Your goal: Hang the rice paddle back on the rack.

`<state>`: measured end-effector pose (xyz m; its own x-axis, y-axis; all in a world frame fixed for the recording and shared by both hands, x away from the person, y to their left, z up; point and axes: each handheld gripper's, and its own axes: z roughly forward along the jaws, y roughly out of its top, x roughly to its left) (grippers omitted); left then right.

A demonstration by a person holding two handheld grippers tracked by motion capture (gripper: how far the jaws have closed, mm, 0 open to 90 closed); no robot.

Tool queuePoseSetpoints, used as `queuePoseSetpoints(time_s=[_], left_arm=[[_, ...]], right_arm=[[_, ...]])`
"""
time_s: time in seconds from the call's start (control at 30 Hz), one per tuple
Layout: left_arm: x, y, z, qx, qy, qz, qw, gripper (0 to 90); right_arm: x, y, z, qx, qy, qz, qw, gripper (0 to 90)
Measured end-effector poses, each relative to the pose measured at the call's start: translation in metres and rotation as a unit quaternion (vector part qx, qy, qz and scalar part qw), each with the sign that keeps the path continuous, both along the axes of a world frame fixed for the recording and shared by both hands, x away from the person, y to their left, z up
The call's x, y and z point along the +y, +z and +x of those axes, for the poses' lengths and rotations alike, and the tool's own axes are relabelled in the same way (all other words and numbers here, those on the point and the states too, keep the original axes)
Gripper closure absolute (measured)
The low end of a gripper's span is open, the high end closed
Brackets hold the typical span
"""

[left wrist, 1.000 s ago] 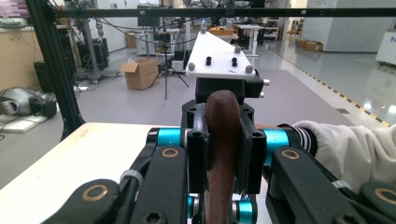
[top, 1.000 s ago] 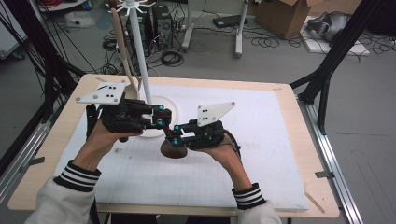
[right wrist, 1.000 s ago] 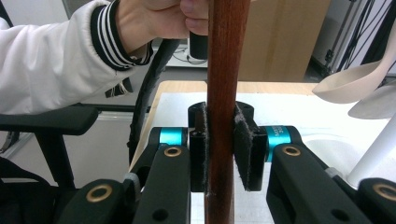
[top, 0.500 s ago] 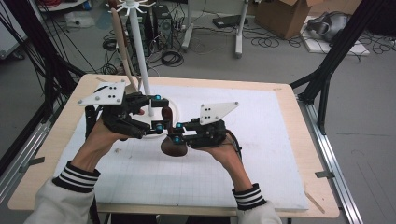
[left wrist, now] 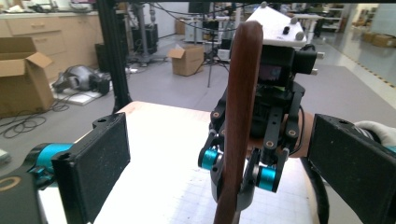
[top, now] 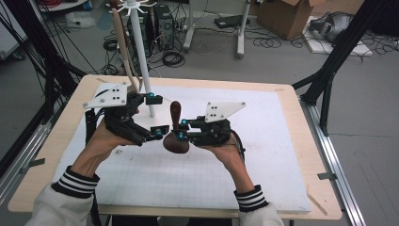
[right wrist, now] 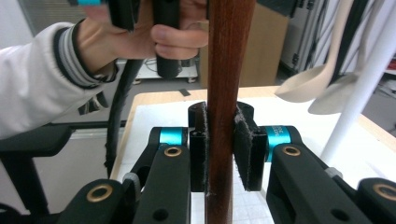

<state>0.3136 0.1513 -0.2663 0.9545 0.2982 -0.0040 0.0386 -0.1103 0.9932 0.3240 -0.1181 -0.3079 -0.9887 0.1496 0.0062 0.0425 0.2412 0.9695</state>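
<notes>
In the middle of the high view, the dark brown wooden spoon with a rounded bowl (top: 176, 136) stands nearly upright, bowl down and just over the white gridded mat (top: 263, 155). The right gripper (top: 180, 129) clamps its handle; in the right gripper view the black pads (right wrist: 246, 154) press the reddish-brown shaft from both sides. The left gripper (top: 157, 115), left of centre, has just been opening its jaws, which now stand wide. In the left gripper view its two pads (left wrist: 98, 163) sit well apart, and the shaft rises between them without touching either.

The step in hand looks like a handover to the right gripper, probably so the spoon can go onto the white hanging rack with a tall pole (top: 143, 61) in the upper left, where a pale wooden utensil (top: 123, 47) already hangs.

To do it well, the left gripper should back straight away from the shaft before turning, so that neither pad knocks it. The right grip should stay firm and keep the spoon upright: the hold sits low on the handle, so the long top end could tip if nudged.
</notes>
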Motion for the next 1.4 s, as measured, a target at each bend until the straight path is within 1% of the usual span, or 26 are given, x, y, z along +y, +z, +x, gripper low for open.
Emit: queuePoseSetpoints(time_s=[0.03,0.07,0.13,0.17,0.3,0.33,0.4,0.47,0.53,0.63,0.77,0.83,0.9,1.0,1.1,1.17,1.27,1.4], left_arm=[[0.0,-0.001,0.0,-0.002,0.0,-0.001,1.0,6.6],[0.0,-0.003,-0.001,-0.002,-0.003,-0.001,1.0,7.3],[-0.002,-0.005,-0.003,-0.001,0.001,-0.002,1.0,8.5],[-0.002,-0.006,-0.003,-0.002,-0.002,-0.002,1.0,9.4],[-0.006,-0.007,-0.005,-0.004,-0.004,-0.003,1.0,12.1],[-0.007,-0.008,-0.006,-0.006,-0.002,0.0,1.0,13.7],[-0.009,-0.008,-0.005,-0.005,-0.005,0.001,1.0,15.5],[-0.011,-0.009,-0.005,-0.006,-0.008,0.002,1.0,16.2],[-0.012,-0.009,-0.005,-0.007,-0.009,0.002,0.9999,16.8],[-0.012,-0.009,-0.005,-0.007,-0.01,0.004,0.9999,17.5],[-0.015,-0.008,-0.005,-0.008,-0.013,0.005,0.9999,19.3],[-0.017,-0.007,-0.006,-0.012,-0.012,0.011,0.9998,20.6],[-0.02,-0.006,-0.006,-0.014,-0.01,0.012,0.9998,22.4],[-0.023,-0.005,-0.006,-0.021,-0.013,0.023,0.9994,26.6],[-0.025,-0.005,-0.006,-0.022,-0.016,0.028,0.9992,29.6],[-0.026,-0.005,-0.006,-0.023,-0.014,0.034,0.9991,32.4],[-0.025,-0.005,-0.005,-0.026,-0.015,0.039,0.9988,38.1],[-0.025,-0.005,-0.006,-0.028,-0.011,0.041,0.9987,42.9]], right_arm=[[0.0,0.0,0.0,0.0,-0.009,-0.001,1.0,78.1],[0.0,0.0,0.0,-0.002,-0.013,-0.001,0.9999,78.1],[0.0,-0.001,0.0,-0.001,-0.014,0.0,0.9999,78.1],[0.001,-0.001,0.0,-0.001,-0.02,-0.002,0.9998,78.1],[0.003,-0.002,0.001,0.002,-0.021,-0.008,0.9998,78.1],[0.004,-0.002,0.001,0.003,-0.02,-0.008,0.9998,78.1],[0.004,-0.002,0.001,0.004,-0.019,-0.01,0.9998,78.2],[0.005,-0.002,0.001,0.006,-0.018,-0.01,0.9998,78.2],[0.006,-0.002,0.001,0.003,-0.022,-0.014,0.9996,78.3],[0.005,-0.002,0.001,0.0,-0.02,-0.014,0.9997,78.3],[0.006,-0.002,0.001,0.003,-0.018,-0.015,0.9997,78.3],[0.007,-0.002,0.001,0.002,-0.018,-0.016,0.9997,78.3],[0.008,-0.002,0.001,0.002,-0.017,-0.016,0.9997,78.3],[0.009,-0.002,0.0,0.002,-0.016,-0.017,0.9997,78.3],[0.01,-0.002,0.0,0.003,-0.014,-0.018,0.9997,78.3],[0.011,-0.002,0.0,0.003,-0.01,-0.019,0.9998,78.3],[0.011,-0.002,0.0,0.003,-0.01,-0.02,0.9998,78.3],[0.012,-0.002,0.0,0.003,-0.011,-0.02,0.9997,78.3]])
